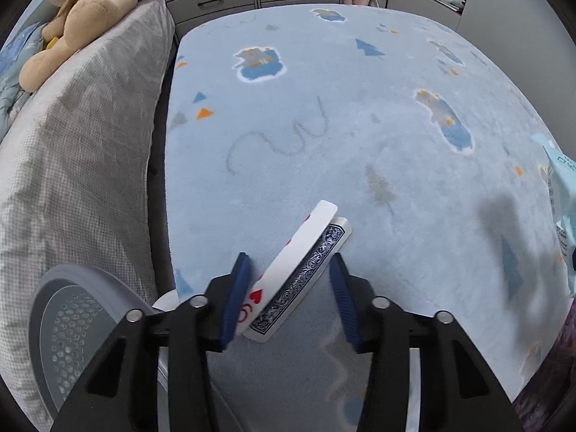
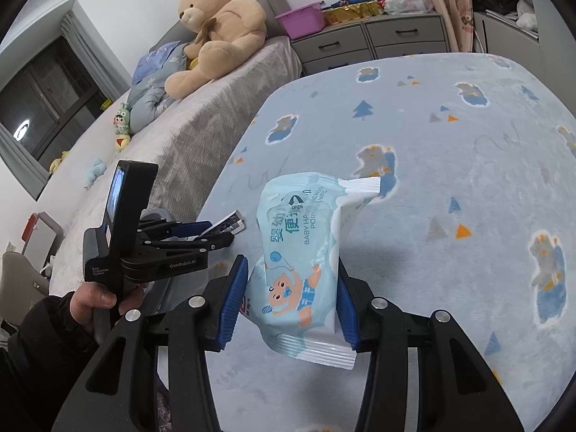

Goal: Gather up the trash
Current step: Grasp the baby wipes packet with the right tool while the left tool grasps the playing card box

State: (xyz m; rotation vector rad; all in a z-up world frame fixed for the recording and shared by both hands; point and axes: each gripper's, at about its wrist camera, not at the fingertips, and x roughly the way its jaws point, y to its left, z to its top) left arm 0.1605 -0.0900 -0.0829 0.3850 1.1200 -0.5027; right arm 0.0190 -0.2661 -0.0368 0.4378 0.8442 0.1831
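Note:
My left gripper (image 1: pixel 289 262) has two playing cards (image 1: pixel 298 270) between its blue pads, a red hearts face and a blue patterned back; the left pad touches them, the right pad stands a little apart. It hovers over the light blue blanket (image 1: pixel 360 126). It also shows in the right wrist view (image 2: pixel 201 228), cards (image 2: pixel 230 223) sticking out. My right gripper (image 2: pixel 293 277) is shut on a light blue baby wipes packet (image 2: pixel 302 259), held above the blanket. The packet's edge shows at the far right of the left wrist view (image 1: pixel 561 208).
A grey bin (image 1: pixel 72 324) with a perforated wall stands at lower left, beside the bed with its grey cover (image 1: pixel 72 144). A teddy bear (image 2: pixel 219 28) sits on the bed. Grey drawers (image 2: pixel 378 39) with a purple tub (image 2: pixel 302 18) stand at the back.

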